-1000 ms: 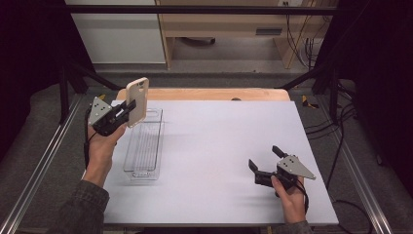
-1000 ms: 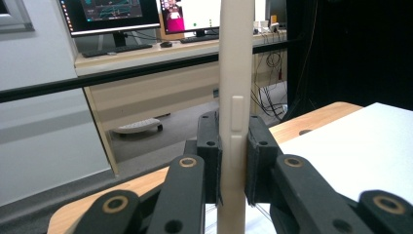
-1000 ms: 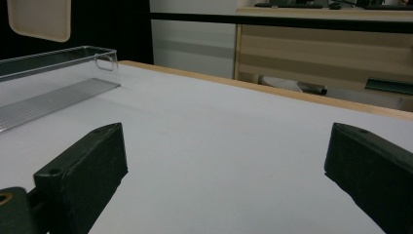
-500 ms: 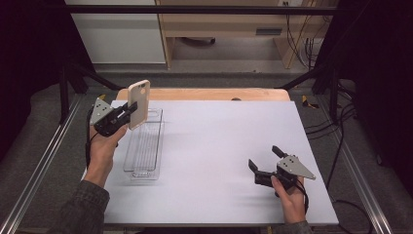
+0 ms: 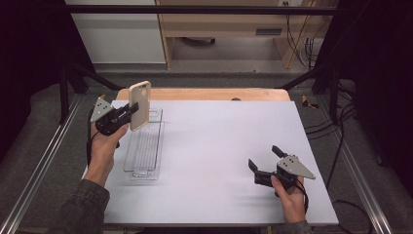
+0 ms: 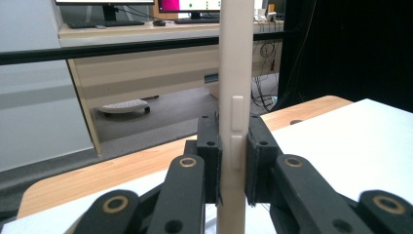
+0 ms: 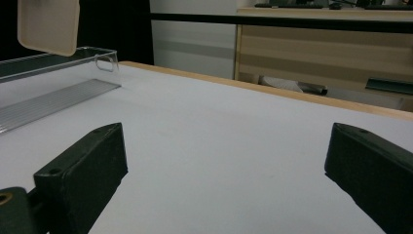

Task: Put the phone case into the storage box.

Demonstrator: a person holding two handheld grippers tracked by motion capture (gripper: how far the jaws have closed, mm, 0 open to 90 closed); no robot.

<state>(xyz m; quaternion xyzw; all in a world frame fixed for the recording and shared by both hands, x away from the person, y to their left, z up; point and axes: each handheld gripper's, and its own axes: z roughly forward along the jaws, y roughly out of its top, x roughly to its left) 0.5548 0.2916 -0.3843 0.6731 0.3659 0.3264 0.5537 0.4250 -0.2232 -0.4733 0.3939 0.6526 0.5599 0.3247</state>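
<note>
No readable writing

The monitors (image 6: 146, 2) at twelve o'clock in the left gripper view show coloured patches, too small to read.

White mat (image 5: 224, 161) lying on wood table (image 5: 204, 94), framed by metal rails (image 5: 44, 161). Grey floor (image 5: 229, 75) being seen beyond. Wood desk (image 5: 219, 22) standing behind, monitors (image 6: 141, 4) and keyboard (image 6: 97, 23) being carried on it. White cabinet (image 5: 117, 34) set at left. Black curtains (image 5: 375, 73) hanging at both sides. Cables (image 5: 297, 29) trailing at right.
</note>
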